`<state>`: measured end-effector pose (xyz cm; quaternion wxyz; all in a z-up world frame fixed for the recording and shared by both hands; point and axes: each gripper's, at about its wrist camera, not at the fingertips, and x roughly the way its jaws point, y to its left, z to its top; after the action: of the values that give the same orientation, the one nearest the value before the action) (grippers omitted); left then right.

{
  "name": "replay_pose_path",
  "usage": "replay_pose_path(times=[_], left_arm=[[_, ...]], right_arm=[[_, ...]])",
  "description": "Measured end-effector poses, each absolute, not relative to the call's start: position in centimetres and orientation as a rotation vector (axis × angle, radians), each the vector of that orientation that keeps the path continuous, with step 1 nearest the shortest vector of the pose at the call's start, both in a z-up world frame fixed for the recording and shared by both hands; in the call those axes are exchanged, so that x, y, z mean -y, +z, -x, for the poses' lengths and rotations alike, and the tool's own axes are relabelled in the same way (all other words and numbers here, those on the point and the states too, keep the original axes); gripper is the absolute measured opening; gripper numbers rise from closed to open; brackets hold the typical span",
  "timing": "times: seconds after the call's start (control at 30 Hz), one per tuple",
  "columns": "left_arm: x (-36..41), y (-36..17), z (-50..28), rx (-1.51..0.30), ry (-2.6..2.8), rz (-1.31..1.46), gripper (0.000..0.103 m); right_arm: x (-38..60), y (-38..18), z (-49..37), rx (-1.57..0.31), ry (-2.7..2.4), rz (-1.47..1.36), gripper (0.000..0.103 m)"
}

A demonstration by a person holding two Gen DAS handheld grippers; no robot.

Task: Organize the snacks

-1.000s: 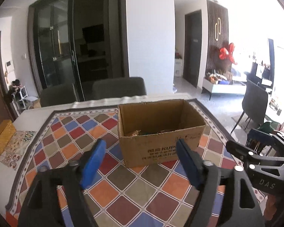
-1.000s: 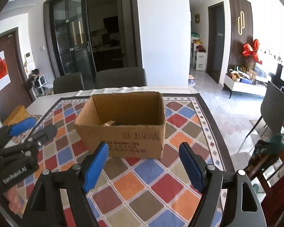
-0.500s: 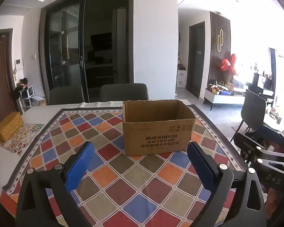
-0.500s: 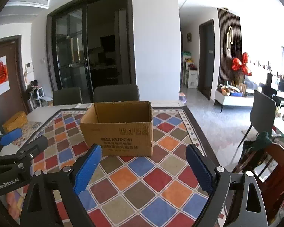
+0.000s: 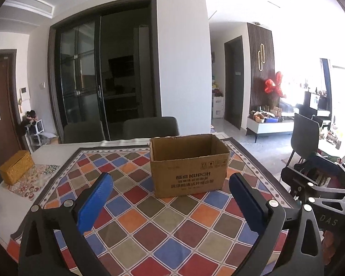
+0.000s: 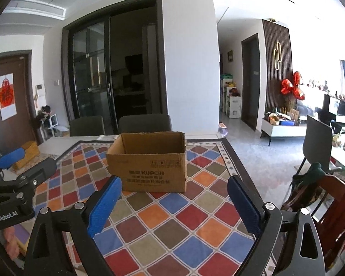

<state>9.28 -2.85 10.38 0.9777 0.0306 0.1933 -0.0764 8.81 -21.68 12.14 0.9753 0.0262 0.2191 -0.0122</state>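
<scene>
An open brown cardboard box (image 5: 188, 168) stands on the checkered tablecloth (image 5: 154, 225); it also shows in the right wrist view (image 6: 149, 163). Its inside is hidden from this low angle, so no snacks show. My left gripper (image 5: 170, 197) is open and empty, held back from the box's front face. My right gripper (image 6: 173, 197) is open and empty, also in front of the box. The right gripper's body shows at the right edge of the left wrist view (image 5: 317, 188), and the left gripper's body shows at the left of the right wrist view (image 6: 18, 179).
A yellow woven box (image 5: 16, 166) sits on a patterned mat at the table's far left. Two grey chairs (image 5: 149, 127) stand behind the table. A dark chair (image 6: 318, 142) and a wooden chair with clothes (image 6: 317, 193) stand to the right.
Both grippers have pulled back and lowered away from the box, so its inside no longer shows. Both stay open and empty.
</scene>
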Motion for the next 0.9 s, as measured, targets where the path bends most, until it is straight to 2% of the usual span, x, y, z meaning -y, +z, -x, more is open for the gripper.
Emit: replay_pose_path(times=[0.9], left_arm=[[2.4,10.6,-8.4,-0.362,-0.103,-0.061,0.103]], right_arm=[[21.2,13.2,-8.0,-0.411,-0.027,-0.034,0.094]])
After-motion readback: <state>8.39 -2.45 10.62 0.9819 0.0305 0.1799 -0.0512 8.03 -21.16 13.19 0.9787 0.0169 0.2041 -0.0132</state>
